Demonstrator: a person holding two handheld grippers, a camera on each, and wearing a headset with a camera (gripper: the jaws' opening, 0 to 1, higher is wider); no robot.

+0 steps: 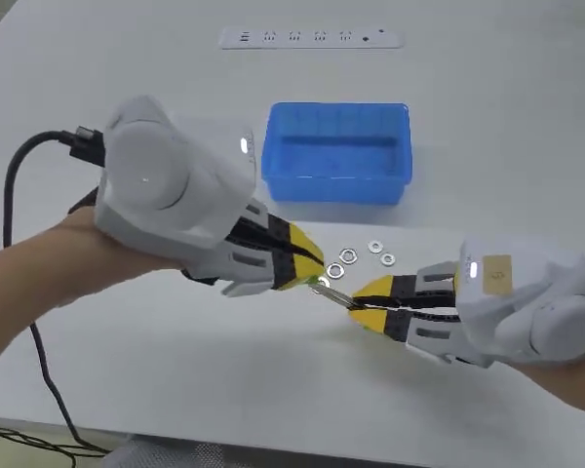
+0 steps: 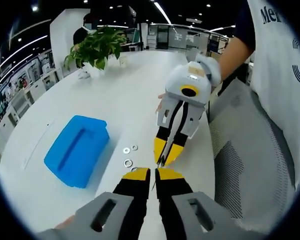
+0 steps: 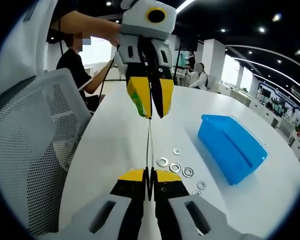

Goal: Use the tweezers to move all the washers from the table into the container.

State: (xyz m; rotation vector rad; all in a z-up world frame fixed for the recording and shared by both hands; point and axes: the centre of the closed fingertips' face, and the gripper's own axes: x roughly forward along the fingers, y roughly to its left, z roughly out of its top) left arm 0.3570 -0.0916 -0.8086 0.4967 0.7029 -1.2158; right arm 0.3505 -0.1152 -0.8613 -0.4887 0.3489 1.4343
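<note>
Thin metal tweezers (image 1: 333,293) span the gap between my two grippers, low over the white table. My left gripper (image 1: 312,268) is shut on one end and my right gripper (image 1: 359,297) is shut on the other. In the right gripper view the tweezers (image 3: 149,142) run straight from my right gripper (image 3: 150,176) up to the left gripper (image 3: 150,112). Several washers (image 1: 346,256) lie loose just beyond the jaws, also seen as washers (image 3: 175,167) and washers (image 2: 128,162). The blue container (image 1: 336,180) stands behind them, apart from the washers.
A white power strip (image 1: 312,38) lies at the table's far edge. A black cable (image 1: 15,185) trails off the left gripper. A mesh chair (image 3: 35,145) stands at the near side and a potted plant (image 2: 96,47) at one table end.
</note>
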